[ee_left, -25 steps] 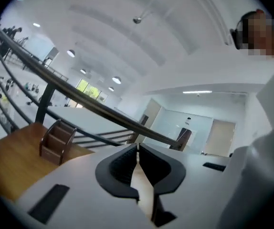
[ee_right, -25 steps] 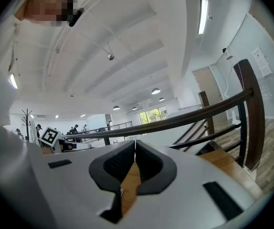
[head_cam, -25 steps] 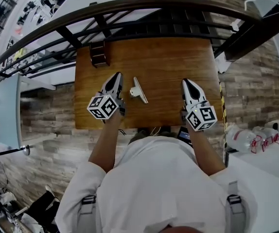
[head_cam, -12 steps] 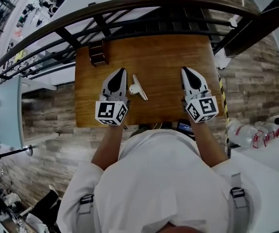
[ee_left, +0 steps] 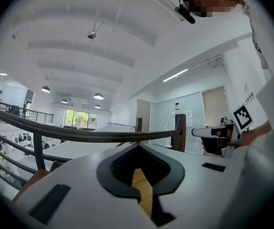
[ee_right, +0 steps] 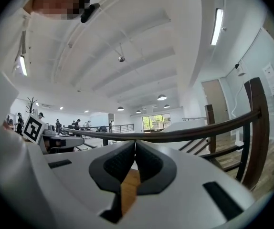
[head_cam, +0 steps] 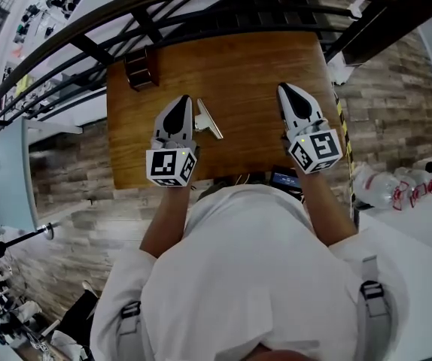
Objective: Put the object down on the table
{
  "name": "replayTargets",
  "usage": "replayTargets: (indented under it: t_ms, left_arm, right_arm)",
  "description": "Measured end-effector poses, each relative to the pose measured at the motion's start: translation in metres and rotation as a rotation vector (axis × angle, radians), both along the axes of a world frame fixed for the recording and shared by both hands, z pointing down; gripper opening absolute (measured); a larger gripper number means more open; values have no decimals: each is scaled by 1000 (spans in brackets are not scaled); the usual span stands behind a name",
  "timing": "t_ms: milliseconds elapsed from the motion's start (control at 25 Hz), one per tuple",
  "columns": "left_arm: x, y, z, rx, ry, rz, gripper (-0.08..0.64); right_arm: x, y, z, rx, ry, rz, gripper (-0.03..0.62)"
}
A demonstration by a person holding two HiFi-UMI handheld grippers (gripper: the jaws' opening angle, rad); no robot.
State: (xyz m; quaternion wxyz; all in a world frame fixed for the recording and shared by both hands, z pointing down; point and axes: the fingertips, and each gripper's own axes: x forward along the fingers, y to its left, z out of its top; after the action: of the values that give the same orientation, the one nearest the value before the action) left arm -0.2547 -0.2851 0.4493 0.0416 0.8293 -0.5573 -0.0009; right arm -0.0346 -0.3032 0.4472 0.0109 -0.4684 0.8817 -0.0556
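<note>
The object, a small silvery metal clip (head_cam: 208,119), lies flat on the wooden table (head_cam: 238,66), in the middle of its near half. My left gripper (head_cam: 184,99) rests on the table just left of the clip, jaws shut with nothing between them; in the left gripper view (ee_left: 138,145) only table wood shows through the slot behind the tips. My right gripper (head_cam: 284,88) rests on the table to the clip's right, well apart from it. It is shut and empty too, and its tips meet in the right gripper view (ee_right: 135,142).
A small dark wooden holder (head_cam: 139,68) stands at the table's far left corner. A curved dark railing (head_cam: 201,2) runs behind the table. A dark phone-like device (head_cam: 284,177) sits at the near edge. Plastic bottles (head_cam: 385,198) lie on a white surface at the right.
The left gripper has swung from a slant to pointing straight ahead and now sits closer beside the clip. The clip has stayed on the table. The right gripper has barely moved.
</note>
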Motion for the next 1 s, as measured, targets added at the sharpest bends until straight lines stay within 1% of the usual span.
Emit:
replayTargets:
  t_ms: [240, 400, 560, 760, 880, 1000]
  left_arm:
    - [-3, 4, 18, -48, 8, 2, 15]
    - [-1, 7, 22, -48, 11, 8, 15]
    - [-4, 9, 25, -52, 28, 7, 15]
    - [-6, 11, 20, -75, 109, 5, 15]
    - [-11, 6, 16, -66, 119, 5, 15]
    - [-19, 4, 19, -75, 123, -9, 15]
  right_arm:
    - [-2, 4, 13, -31, -7, -14, 25]
    - [-1, 7, 22, -56, -9, -18, 25]
    - [-5, 8, 24, -59, -9, -27, 25]
    - [-4, 10, 25, -66, -12, -32, 25]
    - [-7, 9, 28, -71, -20, -34, 25]
    - [-12, 8, 30, -75, -28, -39, 25]
